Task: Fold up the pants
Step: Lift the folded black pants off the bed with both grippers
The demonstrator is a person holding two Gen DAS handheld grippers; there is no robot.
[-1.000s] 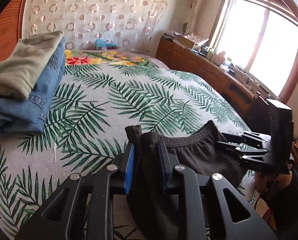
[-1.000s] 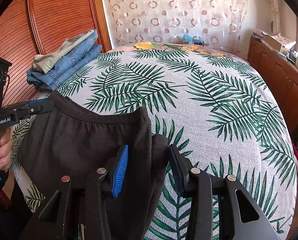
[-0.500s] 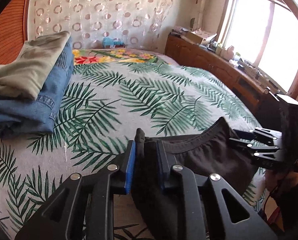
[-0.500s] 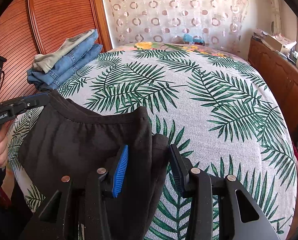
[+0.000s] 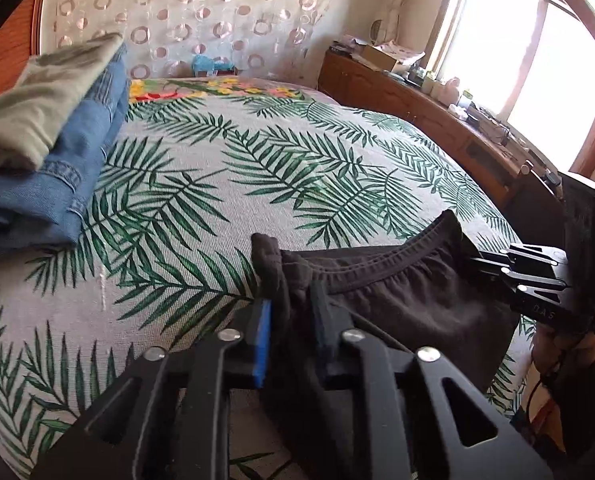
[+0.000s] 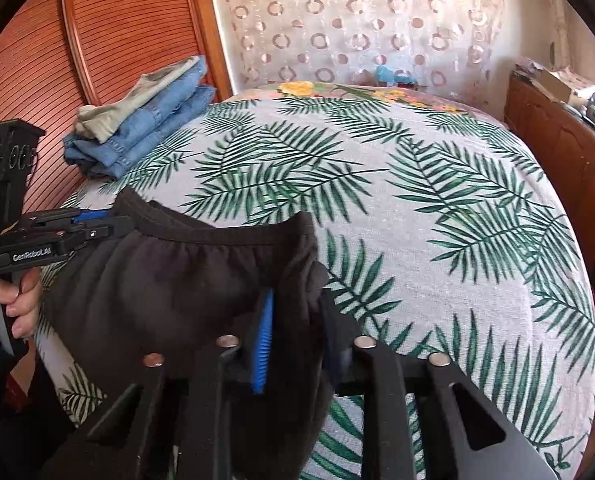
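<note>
Both hand-held grippers clamped on black pants (image 6: 169, 280), left hand-held gripper (image 6: 109, 226) marked "GenRobot.AI"

The right tongs (image 6: 297, 320) have just closed onto the waistband corner of the dark pants (image 6: 169, 280). The left tongs (image 5: 291, 312) have tightened on the opposite corner, bunching the fabric.

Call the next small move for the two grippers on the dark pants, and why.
Probably carry the waistband forward over the bed and lay the dark pants flat. Both jaws have just been closing: the left gripper and right gripper each pinch a waistband corner, and the fabric hangs bunched at the near edge.
</note>
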